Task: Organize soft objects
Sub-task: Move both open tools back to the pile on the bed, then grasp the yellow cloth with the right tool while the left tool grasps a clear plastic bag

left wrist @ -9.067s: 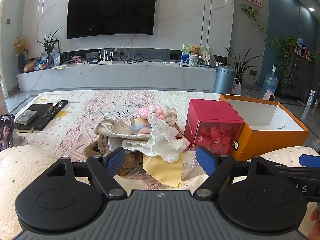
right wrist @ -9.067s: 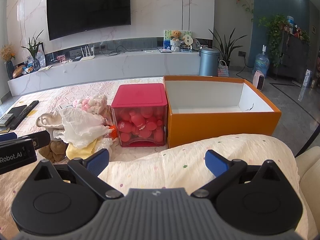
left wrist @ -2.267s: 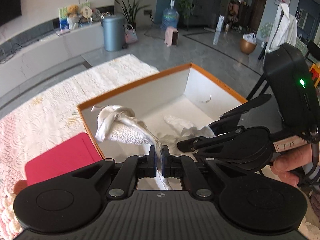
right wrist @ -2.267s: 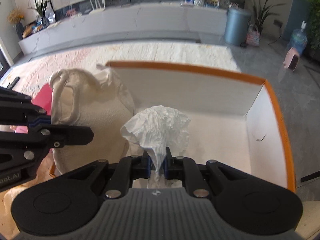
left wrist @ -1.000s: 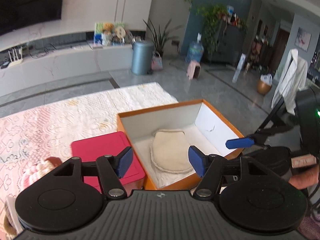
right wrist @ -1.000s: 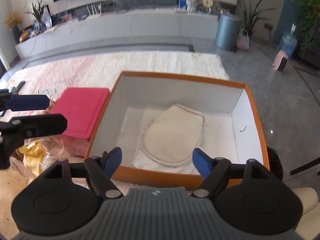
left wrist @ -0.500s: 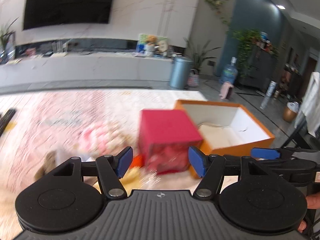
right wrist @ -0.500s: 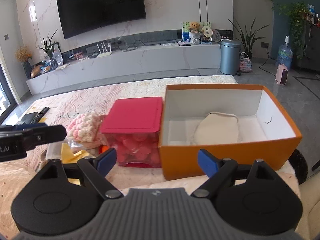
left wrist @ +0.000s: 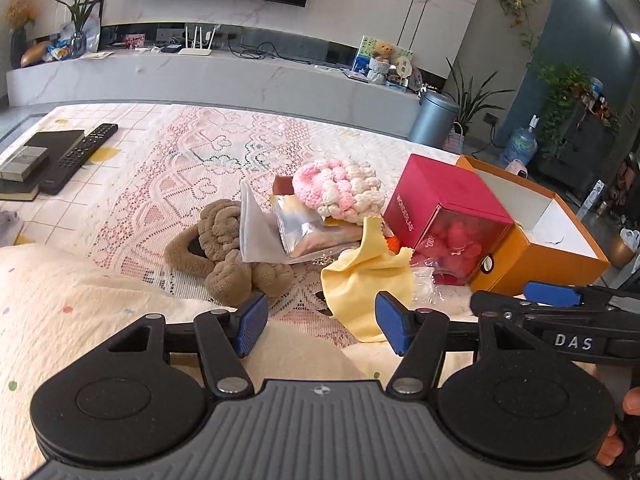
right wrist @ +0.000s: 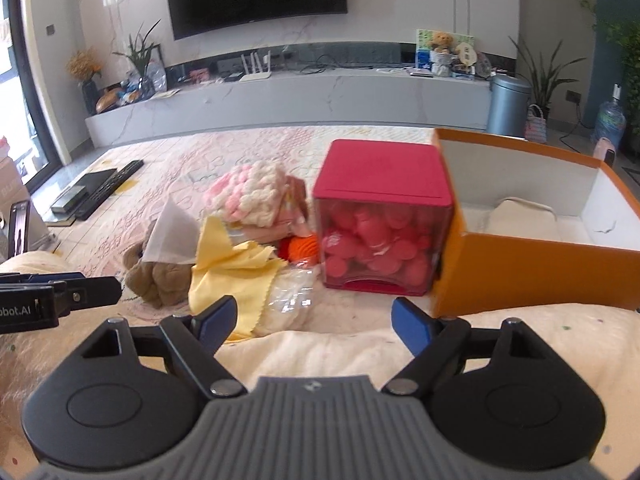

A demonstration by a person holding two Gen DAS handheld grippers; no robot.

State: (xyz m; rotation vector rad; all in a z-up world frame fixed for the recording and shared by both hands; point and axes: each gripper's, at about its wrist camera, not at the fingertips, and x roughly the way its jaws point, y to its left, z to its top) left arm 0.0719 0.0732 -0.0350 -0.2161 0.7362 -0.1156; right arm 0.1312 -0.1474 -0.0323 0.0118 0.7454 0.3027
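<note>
A pile of soft things lies on the lace cloth: a brown plush toy (left wrist: 224, 248), a yellow cloth (left wrist: 366, 280), a pink-and-white knitted piece (left wrist: 340, 192) and clear plastic bags (left wrist: 272, 232). My left gripper (left wrist: 322, 320) hovers just short of the pile, its jaws closing slightly with nothing between them. My right gripper (right wrist: 314, 320) faces the yellow cloth (right wrist: 230, 268) and red cube box (right wrist: 384, 216), jaws also closing a little and empty. The orange box (right wrist: 540, 264) at the right holds a cream pouch (right wrist: 520, 216).
A remote (left wrist: 86, 146) and a black book (left wrist: 40, 156) lie at the far left. A cream quilt (left wrist: 80, 312) bulges in front of the pile. A small orange knitted thing (right wrist: 300, 248) sits beside the red cube. A phone on a stand (right wrist: 18, 232) is at the left edge.
Both grippers have swung away from above the orange box and come down to the left, now facing the pile. The cream pouch stays in the box.
</note>
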